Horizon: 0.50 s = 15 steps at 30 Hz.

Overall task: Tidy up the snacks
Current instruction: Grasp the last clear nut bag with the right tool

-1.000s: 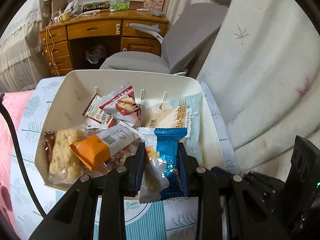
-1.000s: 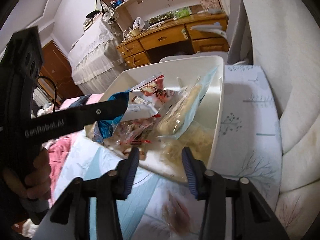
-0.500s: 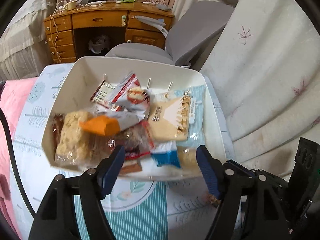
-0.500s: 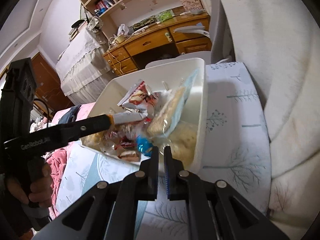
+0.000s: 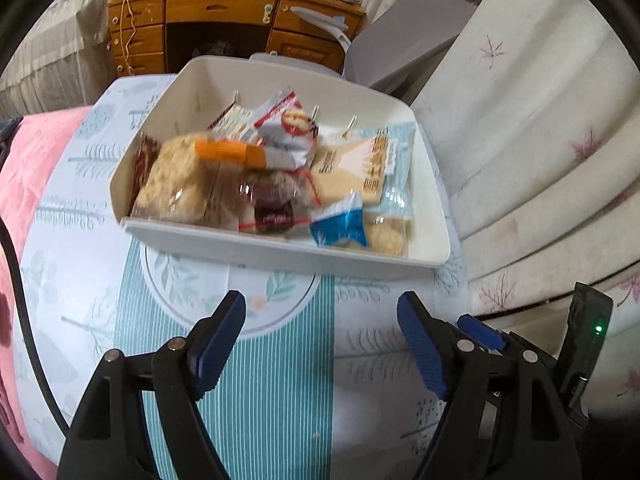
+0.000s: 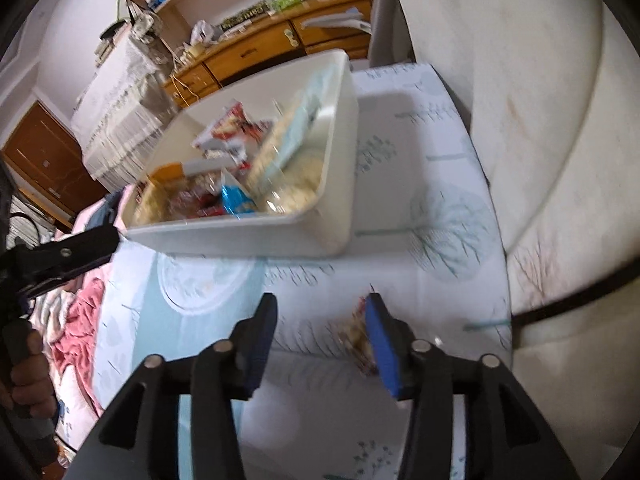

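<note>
- White plastic bin (image 5: 280,252) is sitting on the far side of the table, holding the pile of snacks (image 5: 276,176): a puffed rice cake, an orange-ended bar, a red-and-white packet, a pale blue cracker pack and a blue wrapper (image 5: 340,228) lying at the near wall.
- Left gripper (image 5: 320,336) is hanging over the cloth just near of the bin, jaws spread wide after just opening, with nothing between them.
- Right gripper (image 6: 320,332) is hovering to the right and near of the bin, jaws partly apart after just opening; a small clear-wrapped snack (image 6: 356,340) is lying on the cloth against the inner face of its right finger, blurred, and whether it is touching I cannot tell.
- Nothing is lying between either gripper and the bin.
- Pale blue tablecloth (image 5: 280,360) with leaf prints and teal stripes is covering the table.
- Cream padded headboard (image 5: 540,140) is rising on the right, pink bedding (image 5: 28,184) lying on the left.
- Grey chair (image 5: 400,36) and wooden desk (image 5: 224,12) are standing beyond the bin.
</note>
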Tool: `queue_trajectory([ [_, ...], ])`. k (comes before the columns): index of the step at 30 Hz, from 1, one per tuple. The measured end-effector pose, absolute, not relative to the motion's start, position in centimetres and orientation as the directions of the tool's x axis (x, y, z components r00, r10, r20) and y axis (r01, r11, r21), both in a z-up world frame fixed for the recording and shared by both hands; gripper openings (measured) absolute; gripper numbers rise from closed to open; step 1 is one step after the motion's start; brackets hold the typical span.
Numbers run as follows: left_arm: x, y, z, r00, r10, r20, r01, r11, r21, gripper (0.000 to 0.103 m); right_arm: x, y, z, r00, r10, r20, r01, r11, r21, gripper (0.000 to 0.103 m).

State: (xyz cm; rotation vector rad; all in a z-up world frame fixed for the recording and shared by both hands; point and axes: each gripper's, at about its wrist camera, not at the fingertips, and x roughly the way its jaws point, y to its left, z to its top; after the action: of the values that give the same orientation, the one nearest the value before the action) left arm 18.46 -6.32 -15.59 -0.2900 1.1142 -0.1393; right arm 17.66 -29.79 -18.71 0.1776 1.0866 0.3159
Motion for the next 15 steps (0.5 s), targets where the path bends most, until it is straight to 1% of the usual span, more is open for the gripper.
queue_trajectory([
  [4,17.4,-6.2,-16.1,0.423,-0.252,-0.870,-0.046,0.953,-0.299,0.077,17.2,-29.8,-20.0,0.404,0.295,-0.866,-0.148,0.955,0.256,0.058],
  [7,16.9,-6.1,-16.3,0.415,-0.250,-0.875,-0.055,0.953,-0.298,0.077,17.0,-30.0,-21.0,0.398,0.253,-0.882,-0.119,0.967,0.224,0.061],
  [15,15.8,-5.3,-16.7,0.401,-0.216,-0.890,-0.099,0.956,-0.276,0.080,17.3,-30.0,-23.1,0.352,0.179,-0.919,-0.053,0.984,0.171,0.061],
])
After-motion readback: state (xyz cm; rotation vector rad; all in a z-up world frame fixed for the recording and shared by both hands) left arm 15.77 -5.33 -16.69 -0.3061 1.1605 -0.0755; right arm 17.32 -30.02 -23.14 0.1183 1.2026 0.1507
